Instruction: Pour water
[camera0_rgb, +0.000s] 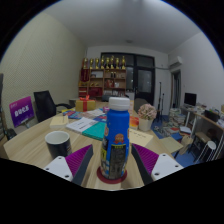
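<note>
Gripping the upright bottle (117, 140) in my clenched jaws, I see the mug (58, 145) low to its left.

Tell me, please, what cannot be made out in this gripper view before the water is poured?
- Bottle: label text too small; water level hidden by the label.
- Black mug: inside hidden by its rim.
- Tongs: bottle covers the pad contact, so the grip is unclear.
- Clutter behind: too small to identify.

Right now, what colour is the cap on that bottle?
White. The cap tops the blue-labelled bottle standing between the tool's fingers, seen in the gripper view.
</note>
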